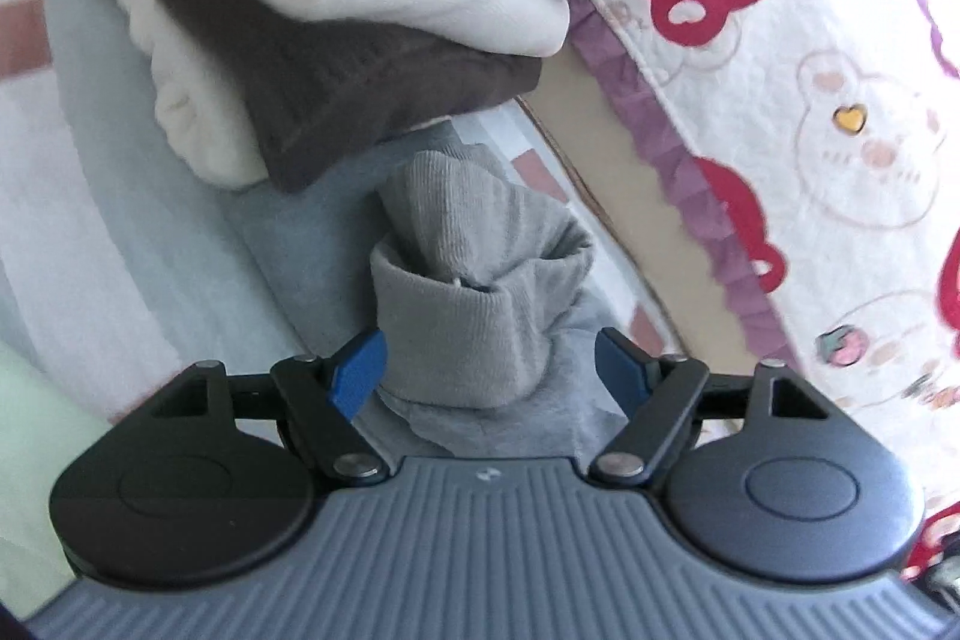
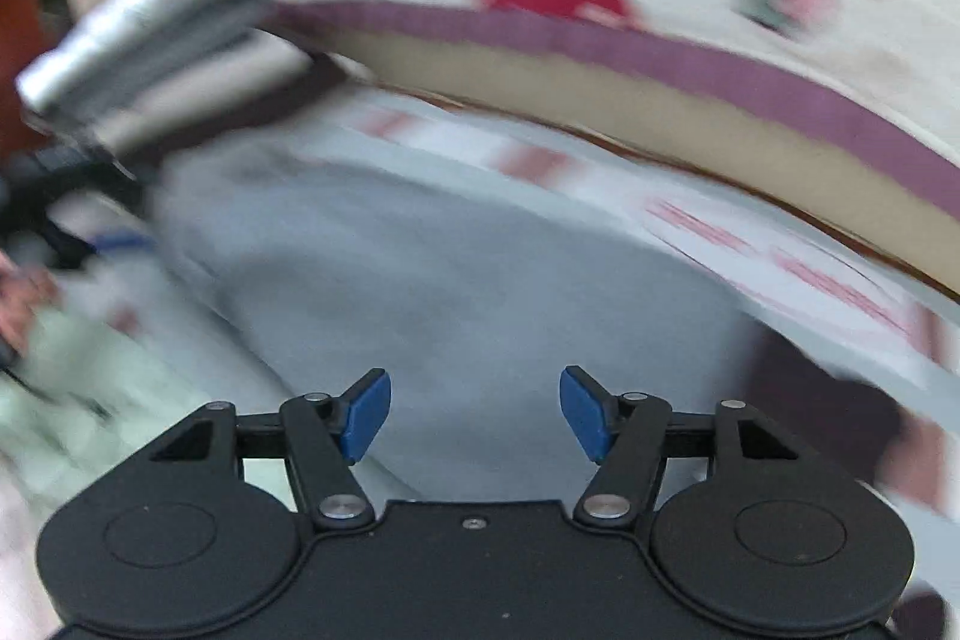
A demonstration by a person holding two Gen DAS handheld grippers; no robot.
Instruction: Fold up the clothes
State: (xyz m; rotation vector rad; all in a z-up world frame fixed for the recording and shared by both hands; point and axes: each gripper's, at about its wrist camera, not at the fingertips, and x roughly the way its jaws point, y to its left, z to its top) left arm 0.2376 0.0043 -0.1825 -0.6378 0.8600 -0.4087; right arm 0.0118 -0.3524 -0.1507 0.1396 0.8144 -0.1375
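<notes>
1. Hovering over a gray ribbed sleeve cuff (image 1: 447, 322), the left gripper (image 1: 491, 370) has its jaws spread wide. The cuff sits between the blue pads (image 1: 359, 373), but they aren't squeezing it; can't tell if the left pad brushes the fabric.
2. The cuff belongs to a gray garment (image 2: 456, 292) spread flat on the striped sheet (image 1: 102, 244). In the right wrist view it's a big pale-gray patch, tbh pretty blurry.
3. Just beyond the cuff there's a stack of folded clothes (image 1: 336, 16): brown knit at the bottom, cream fleece over it, gray ribbed stuff and smth white on top. The stack's near corner overhangs the garment, close to the cuff.
4. Right of the cuff, a cream quilt (image 1: 840, 112) w/ red bears and a purple frilly edge, past a tan strip.
5. The right gripper (image 2: 475, 415) is over the garment w/ jaws spread, nothing between them, not touching the cloth afaict.
6. Far left in the right wrist view there's a blurry bit of a person's hand (image 2: 21, 298) next to dark gear.
</notes>
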